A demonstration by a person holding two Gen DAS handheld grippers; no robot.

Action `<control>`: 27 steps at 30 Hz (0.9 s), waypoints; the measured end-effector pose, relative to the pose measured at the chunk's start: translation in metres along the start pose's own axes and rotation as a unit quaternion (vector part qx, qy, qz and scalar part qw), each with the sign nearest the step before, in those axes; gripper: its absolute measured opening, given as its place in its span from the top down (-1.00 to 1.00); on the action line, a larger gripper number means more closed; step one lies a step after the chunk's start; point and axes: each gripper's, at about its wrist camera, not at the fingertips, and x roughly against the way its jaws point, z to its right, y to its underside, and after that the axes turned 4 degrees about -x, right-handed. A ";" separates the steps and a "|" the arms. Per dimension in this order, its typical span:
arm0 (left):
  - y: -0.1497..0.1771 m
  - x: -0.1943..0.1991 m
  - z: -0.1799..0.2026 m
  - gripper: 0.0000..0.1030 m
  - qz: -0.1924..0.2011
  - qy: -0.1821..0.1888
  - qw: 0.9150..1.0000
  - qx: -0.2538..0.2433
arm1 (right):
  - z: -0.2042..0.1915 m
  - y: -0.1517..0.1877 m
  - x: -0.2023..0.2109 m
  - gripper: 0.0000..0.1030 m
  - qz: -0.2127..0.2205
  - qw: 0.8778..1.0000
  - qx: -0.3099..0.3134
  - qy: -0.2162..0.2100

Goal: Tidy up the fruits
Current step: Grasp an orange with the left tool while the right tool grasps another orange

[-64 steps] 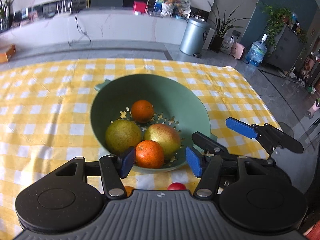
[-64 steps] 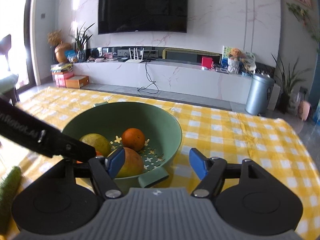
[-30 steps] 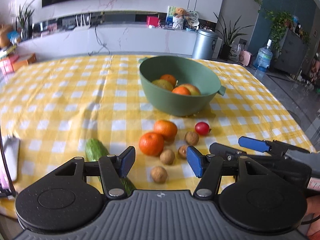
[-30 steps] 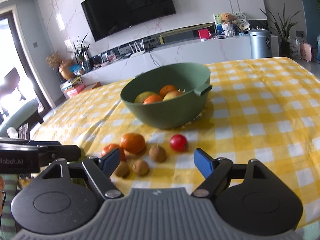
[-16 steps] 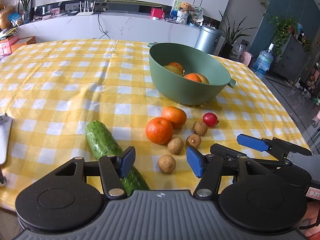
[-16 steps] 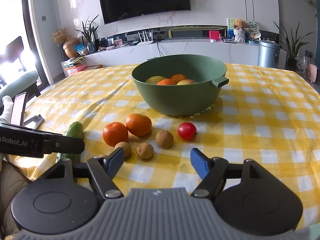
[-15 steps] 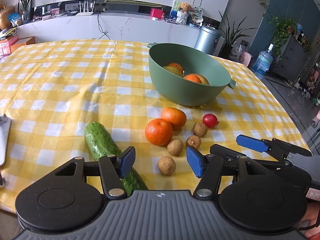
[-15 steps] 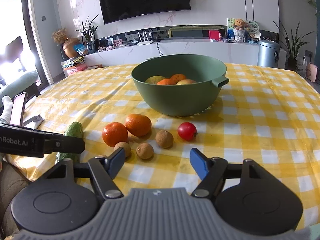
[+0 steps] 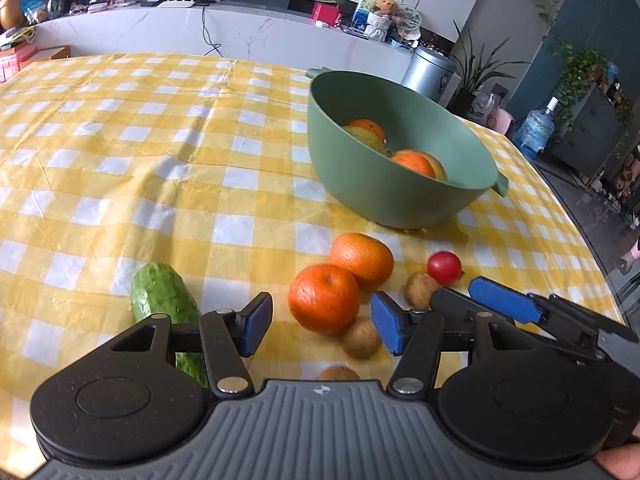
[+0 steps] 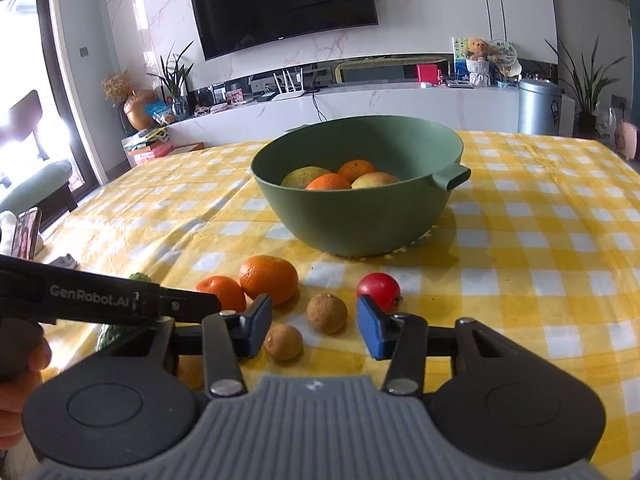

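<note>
Both grippers, left [image 9: 322, 320] and right [image 10: 314, 324], gape empty; cucumber [image 9: 166, 300] partly hidden behind left finger.

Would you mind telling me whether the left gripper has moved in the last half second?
Yes. The left gripper has come forward toward the near orange, which now sits larger between its fingers, against the checked tablecloth.

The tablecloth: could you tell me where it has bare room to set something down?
The tablecloth lies bare left of the green bowl and beyond the cucumber. It is crowded between bowl and grippers: oranges, red fruit, small brown fruits.
</note>
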 end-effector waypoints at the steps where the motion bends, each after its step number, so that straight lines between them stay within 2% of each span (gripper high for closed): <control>1: -0.001 -0.002 -0.001 -0.30 0.000 0.002 1.000 0.003 | 0.000 0.000 -0.001 0.14 0.001 1.000 0.000 -0.002; 5: -0.004 -0.010 -0.002 -0.30 -0.002 0.011 1.000 0.009 | -0.001 0.001 -0.005 0.13 0.000 1.000 0.006 -0.008; 10: -0.005 -0.013 0.000 -0.22 -0.005 0.005 1.000 -0.002 | 0.000 0.000 -0.009 0.13 -0.003 1.000 0.002 -0.011; 12: -0.005 -0.015 0.001 -0.16 -0.007 0.009 1.000 -0.006 | 0.000 0.000 -0.010 0.13 -0.002 1.000 0.003 -0.012; 15: -0.005 -0.016 0.004 0.04 -0.010 0.009 1.000 -0.020 | -0.003 0.000 -0.011 0.13 -0.001 1.000 0.012 -0.013; 20: -0.005 -0.015 0.002 0.06 -0.011 0.010 1.000 -0.014 | -0.005 0.000 -0.011 0.13 0.001 1.000 0.019 -0.013; 24: -0.008 -0.004 -0.001 0.06 0.008 0.008 1.000 -0.011 | -0.008 -0.003 -0.011 0.13 -0.001 0.999 0.031 -0.020; 27: -0.012 0.009 -0.005 0.06 0.026 0.001 1.000 -0.001 | -0.018 -0.010 -0.017 0.13 -0.007 0.998 0.063 -0.024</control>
